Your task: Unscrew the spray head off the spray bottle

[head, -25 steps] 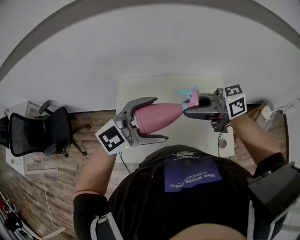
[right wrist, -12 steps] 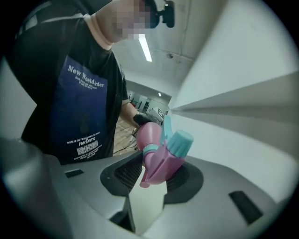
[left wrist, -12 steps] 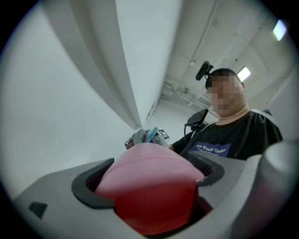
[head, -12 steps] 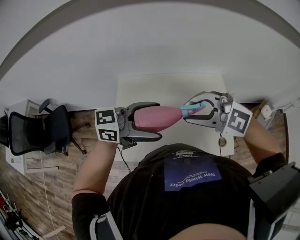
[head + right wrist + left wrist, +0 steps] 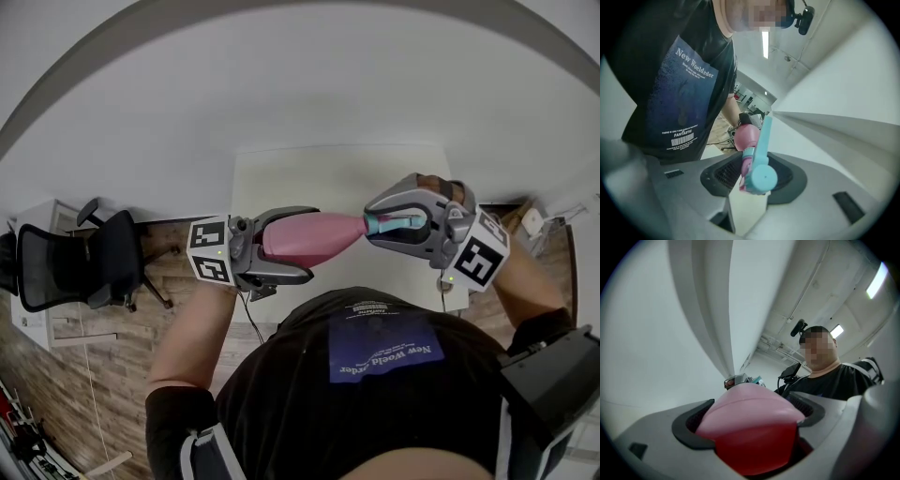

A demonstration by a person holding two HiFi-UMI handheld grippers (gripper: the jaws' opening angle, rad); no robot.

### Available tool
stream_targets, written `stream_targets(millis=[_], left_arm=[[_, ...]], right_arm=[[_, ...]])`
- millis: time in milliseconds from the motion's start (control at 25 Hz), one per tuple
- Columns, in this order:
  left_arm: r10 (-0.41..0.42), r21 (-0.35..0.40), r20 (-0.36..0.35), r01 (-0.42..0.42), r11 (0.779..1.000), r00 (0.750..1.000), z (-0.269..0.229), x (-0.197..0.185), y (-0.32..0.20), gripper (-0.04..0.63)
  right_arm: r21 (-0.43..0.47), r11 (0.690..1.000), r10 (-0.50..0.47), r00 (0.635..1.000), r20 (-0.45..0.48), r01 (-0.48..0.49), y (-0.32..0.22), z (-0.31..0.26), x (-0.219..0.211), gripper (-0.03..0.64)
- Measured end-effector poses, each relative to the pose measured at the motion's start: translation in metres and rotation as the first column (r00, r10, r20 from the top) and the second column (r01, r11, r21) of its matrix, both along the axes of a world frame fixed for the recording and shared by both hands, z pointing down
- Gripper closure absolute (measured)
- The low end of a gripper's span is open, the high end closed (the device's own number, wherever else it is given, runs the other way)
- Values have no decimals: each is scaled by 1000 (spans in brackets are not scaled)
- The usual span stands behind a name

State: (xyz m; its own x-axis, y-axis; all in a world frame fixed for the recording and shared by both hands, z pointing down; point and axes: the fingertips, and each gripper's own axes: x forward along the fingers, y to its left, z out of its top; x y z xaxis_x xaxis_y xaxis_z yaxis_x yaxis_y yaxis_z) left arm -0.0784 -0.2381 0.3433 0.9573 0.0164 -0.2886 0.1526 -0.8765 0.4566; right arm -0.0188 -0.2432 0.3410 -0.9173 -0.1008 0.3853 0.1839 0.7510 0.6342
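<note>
A pink spray bottle (image 5: 309,236) lies level in the air above the near edge of the white table (image 5: 337,173). My left gripper (image 5: 281,246) is shut on its wide base; in the left gripper view the pink bottle (image 5: 750,423) fills the gap between the jaws of the left gripper (image 5: 751,427). My right gripper (image 5: 405,223) is shut on the teal spray head (image 5: 386,223). In the right gripper view the spray head (image 5: 759,171) sits clamped between the dark pads of the right gripper (image 5: 754,180), its trigger pointing away, with the pink body (image 5: 747,135) behind it.
A black office chair (image 5: 75,267) stands on the wood floor at the left. A small round object (image 5: 447,284) lies at the table's near right corner, by a cable. My torso in a dark shirt (image 5: 375,375) is close under both grippers.
Both grippers have rolled about the bottle's axis. The right marker cube swung from the top to the lower right, the left cube rose to the side, and the spray head's trigger turned down into the jaws.
</note>
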Motion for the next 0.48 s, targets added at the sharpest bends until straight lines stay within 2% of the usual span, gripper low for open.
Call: stream_targets(millis=[480], left_arm=[[-7,23,-51,8,1000,999,-3,-5,0,91]], right_arm=[[-19,1000,8,999,54,-7,2,-8,0,492]])
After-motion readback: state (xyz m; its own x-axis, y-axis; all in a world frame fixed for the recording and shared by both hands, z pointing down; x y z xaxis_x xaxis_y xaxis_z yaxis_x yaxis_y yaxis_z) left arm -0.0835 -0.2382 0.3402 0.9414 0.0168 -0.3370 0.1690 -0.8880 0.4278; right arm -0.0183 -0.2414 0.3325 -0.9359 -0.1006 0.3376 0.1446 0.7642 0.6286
